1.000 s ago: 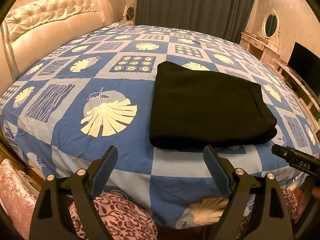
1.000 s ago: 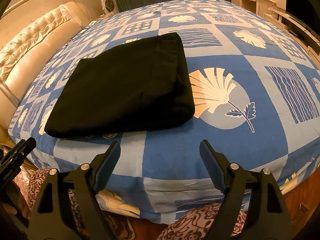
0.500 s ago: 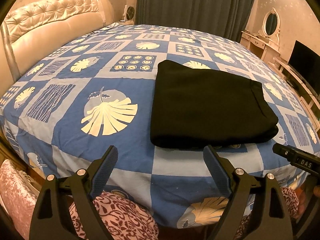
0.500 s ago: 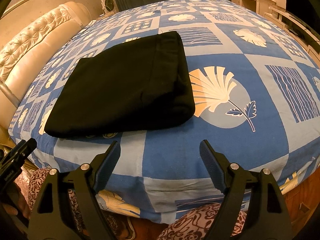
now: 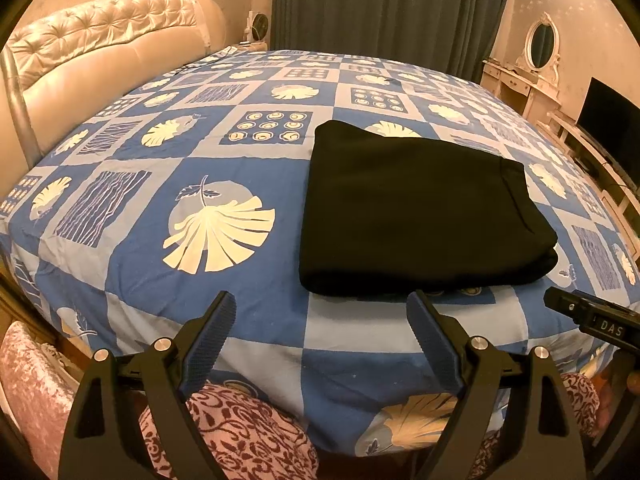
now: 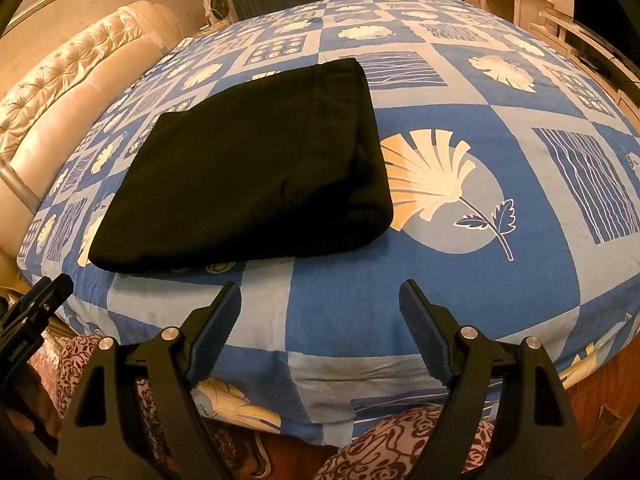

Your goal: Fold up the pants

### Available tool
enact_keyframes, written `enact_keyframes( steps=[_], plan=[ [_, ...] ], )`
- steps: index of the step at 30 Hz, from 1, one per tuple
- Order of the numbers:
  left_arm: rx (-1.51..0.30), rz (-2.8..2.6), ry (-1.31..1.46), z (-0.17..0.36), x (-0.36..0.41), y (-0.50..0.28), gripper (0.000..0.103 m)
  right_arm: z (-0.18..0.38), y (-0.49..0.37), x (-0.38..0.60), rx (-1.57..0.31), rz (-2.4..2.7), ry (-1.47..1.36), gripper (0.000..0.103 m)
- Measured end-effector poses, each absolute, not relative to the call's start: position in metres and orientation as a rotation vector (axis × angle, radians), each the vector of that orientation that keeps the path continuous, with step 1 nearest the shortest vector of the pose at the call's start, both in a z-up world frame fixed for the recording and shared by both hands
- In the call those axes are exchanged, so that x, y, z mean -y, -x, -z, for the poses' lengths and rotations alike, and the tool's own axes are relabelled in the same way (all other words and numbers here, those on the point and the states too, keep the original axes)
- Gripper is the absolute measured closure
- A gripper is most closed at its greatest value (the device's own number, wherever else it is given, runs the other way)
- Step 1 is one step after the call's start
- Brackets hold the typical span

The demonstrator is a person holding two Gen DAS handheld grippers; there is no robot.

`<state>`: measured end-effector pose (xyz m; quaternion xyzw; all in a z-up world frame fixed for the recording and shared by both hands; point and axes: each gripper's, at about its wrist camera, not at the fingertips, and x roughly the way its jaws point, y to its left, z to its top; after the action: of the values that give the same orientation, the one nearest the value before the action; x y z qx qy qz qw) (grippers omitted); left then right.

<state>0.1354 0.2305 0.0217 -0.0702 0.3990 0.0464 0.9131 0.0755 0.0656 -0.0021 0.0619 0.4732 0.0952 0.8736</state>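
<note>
Black pants lie folded into a thick rectangle on the bed, atop the blue-and-white patchwork bedspread with leaf and shell prints, near the edge closest to the cameras. Layered fold edges show along the pants' right side in the left wrist view. Left gripper hovers over the bedspread edge just short of the pants, jaws spread wide, nothing between them. Right gripper likewise hangs over the bed's near edge, jaws released and empty; pants sit ahead and to its left, not touched. Tufted cream headboard at left, dark curtain behind the bed, white vanity with oval mirror at right. Pink patterned fabric shows below the grippers.
</note>
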Motion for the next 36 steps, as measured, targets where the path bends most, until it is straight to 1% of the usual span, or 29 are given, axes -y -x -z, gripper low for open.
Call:
enact_keyframes(
  steps=[13,18,23,24,25,26,29,33,35,36],
  plan=[
    [-0.784,-0.118,0.101,-0.032,-0.227,-0.132,0.017,0.007,-0.077,-0.066,-1.001,-0.208,-0.128,0.022],
    [-0.799,-0.164,0.099,-0.034,-0.226,-0.136,0.017,0.008,-0.076,-0.066,-1.010,-0.212,-0.132,0.022],
    [-0.820,-0.098,0.149,-0.033,-0.228,-0.140,0.017,0.009,-0.077,-0.065,-1.019,-0.214,-0.137,0.022],
    [-0.810,-0.114,0.156,-0.034,-0.228,-0.139,0.016,0.009,-0.077,-0.065,-1.020,-0.214,-0.139,0.022],
    [-0.791,-0.147,0.158,-0.035,-0.229,-0.137,0.012,0.010,-0.077,-0.064,-1.022,-0.214,-0.143,0.022],
    [-0.764,-0.202,0.154,-0.037,-0.230,-0.135,0.012,0.010,-0.077,-0.063,-1.024,-0.214,-0.149,0.022],
    [-0.806,-0.132,0.130,-0.042,-0.229,-0.147,0.012,0.010,-0.078,-0.061,-1.029,-0.217,-0.164,0.022],
    [-0.709,-0.071,0.110,-0.063,-0.241,-0.163,0.012,0.005,-0.083,-0.054,-1.048,-0.239,-0.228,0.022],
    [-0.676,-0.079,0.082,-0.069,-0.254,-0.180,0.012,-0.008,-0.093,-0.046,-1.026,-0.257,-0.274,0.022],
    [-0.674,-0.091,0.065,-0.069,-0.262,-0.193,0.012,-0.015,-0.100,-0.042,-1.006,-0.258,-0.287,0.020]
  ],
)
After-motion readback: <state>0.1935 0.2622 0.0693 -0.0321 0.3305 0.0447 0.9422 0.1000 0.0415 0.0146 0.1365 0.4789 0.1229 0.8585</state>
